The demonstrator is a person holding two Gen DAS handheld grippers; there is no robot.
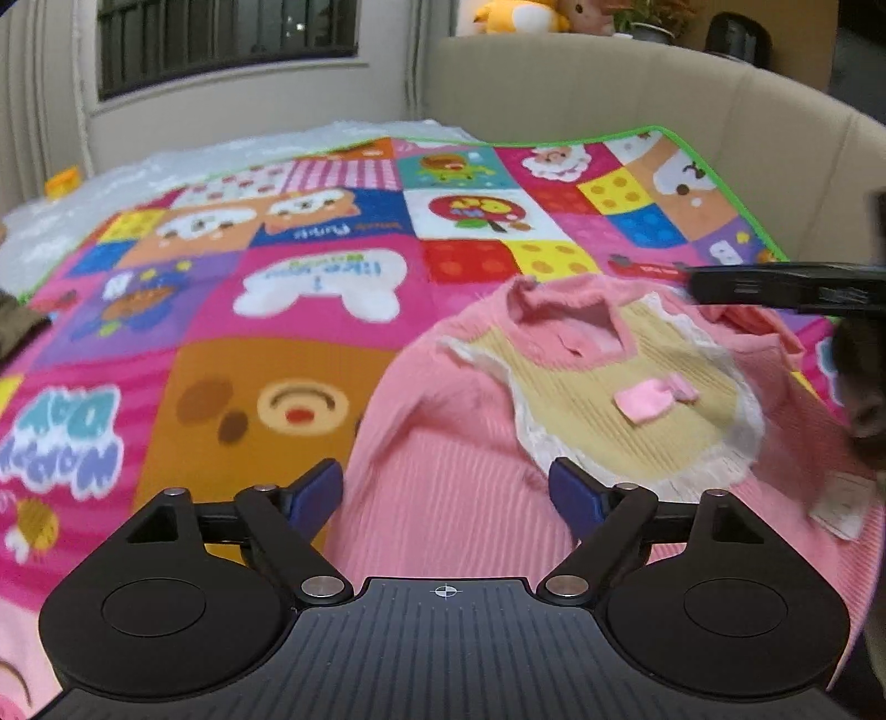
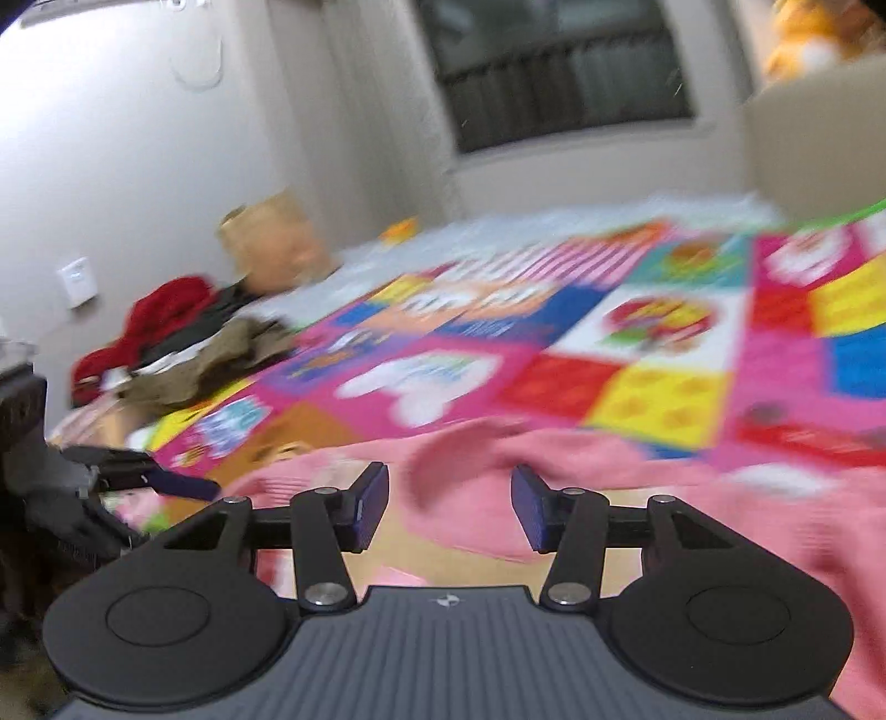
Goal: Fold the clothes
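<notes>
On the patchwork mat [image 1: 310,260] the pink sweater [image 1: 443,476] lies lengthwise, collar pointing away; both grippers' fingers [image 1: 318,490] gape empty.

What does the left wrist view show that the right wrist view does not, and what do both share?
Left wrist only: the sweater's yellow bib with its pink bow, and plush toys above the headboard.
Right wrist only: a heap of red and olive clothes, a tan bag and a wall socket.
Both: the pink sweater on the patchwork mat, the dark window, and open, empty jaws on the left gripper and right gripper.
</notes>
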